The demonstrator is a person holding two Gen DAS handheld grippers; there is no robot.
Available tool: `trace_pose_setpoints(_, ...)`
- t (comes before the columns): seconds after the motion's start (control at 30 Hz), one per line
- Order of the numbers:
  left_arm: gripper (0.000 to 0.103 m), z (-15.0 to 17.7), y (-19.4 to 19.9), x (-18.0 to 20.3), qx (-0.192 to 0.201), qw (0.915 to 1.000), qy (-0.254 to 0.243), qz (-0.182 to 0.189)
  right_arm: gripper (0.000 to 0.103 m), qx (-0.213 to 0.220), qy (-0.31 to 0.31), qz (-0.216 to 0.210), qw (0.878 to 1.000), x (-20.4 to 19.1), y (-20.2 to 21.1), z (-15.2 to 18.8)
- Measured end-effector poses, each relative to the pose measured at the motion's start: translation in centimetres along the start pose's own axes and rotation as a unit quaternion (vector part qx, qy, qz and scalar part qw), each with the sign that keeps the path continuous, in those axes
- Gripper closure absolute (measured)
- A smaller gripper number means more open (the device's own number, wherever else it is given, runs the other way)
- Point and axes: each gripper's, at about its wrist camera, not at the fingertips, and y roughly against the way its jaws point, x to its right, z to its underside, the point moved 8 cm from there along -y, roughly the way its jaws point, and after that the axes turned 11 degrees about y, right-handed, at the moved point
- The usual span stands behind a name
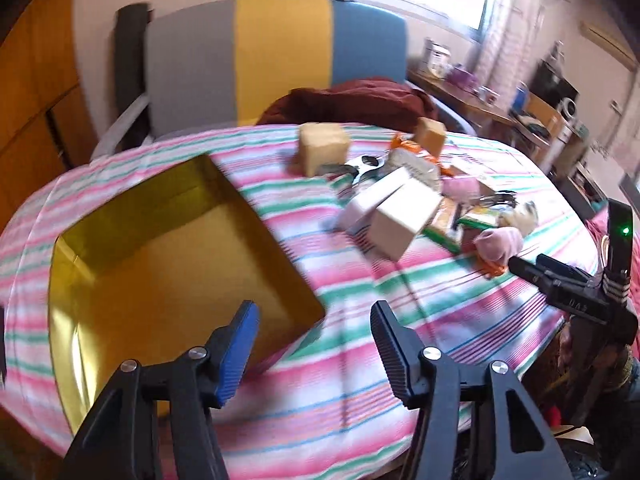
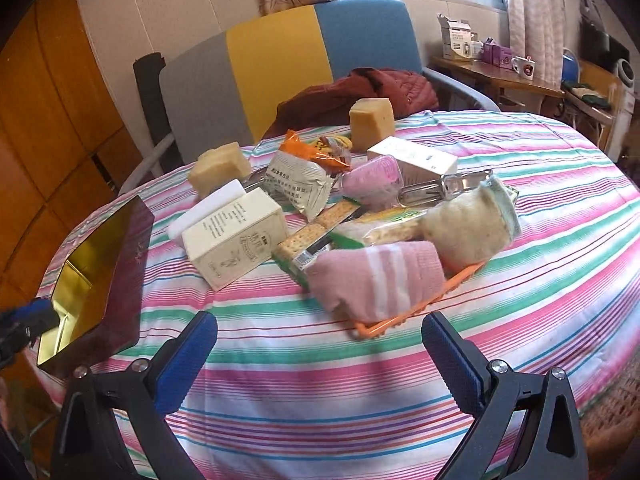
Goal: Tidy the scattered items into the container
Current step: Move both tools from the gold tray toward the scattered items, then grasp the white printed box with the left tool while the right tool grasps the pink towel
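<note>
A gold-lined box (image 1: 160, 264) sits open and empty on the striped tablecloth (image 1: 360, 360), at the table's left side; it also shows at the left edge as the box (image 2: 88, 280). My left gripper (image 1: 312, 352) hovers open over its near right corner, holding nothing. A heap of items lies mid-table: a cream carton (image 2: 240, 236), cracker packs (image 2: 316, 232), a rolled pink sock (image 2: 376, 276), a beige sock (image 2: 468, 228), two yellow sponge blocks (image 2: 370, 124), a white box (image 2: 412, 160), metal tongs (image 2: 444, 188). My right gripper (image 2: 320, 360) stands open just before the pink sock.
A chair (image 2: 280, 68) with grey, yellow and blue panels stands behind the table with a dark red jacket (image 2: 360, 92) on it. A wooden side table (image 2: 500, 76) with boxes and a mug is at the back right. An orange comb (image 2: 400, 320) lies under the pink sock.
</note>
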Motion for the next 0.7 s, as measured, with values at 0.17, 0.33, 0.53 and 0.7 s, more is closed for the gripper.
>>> trace_pose_setpoints(0.17, 0.044, -1.8, -1.9, 3.5, -0.009, 0.9987, -0.047, 0.019, 0.0, 0.014, 0.012, 0.021, 1.0, 1.6, 0.3, -0.8)
trace_pose_setpoints(0.33, 0.044, -2.3, -4.7, 7.1, -0.03, 0.9943, -0.089, 0.049, 0.0, 0.004, 0.01, 0.02, 1.0, 3.0, -0.6, -0.7)
trace_pose_setpoints(0.53, 0.043, -2.8, -8.0, 8.8, -0.056, 0.9888, -0.121, 0.067, 0.0, -0.004, 0.017, 0.024, 1.0, 3.6, -2.3, -1.3)
trace_pose_setpoints(0.7, 0.043, -3.4, -10.1, 9.1, -0.071, 0.987, -0.125, 0.073, 0.0, -0.021, 0.017, 0.03, 0.999, 4.2, -3.9, -1.1)
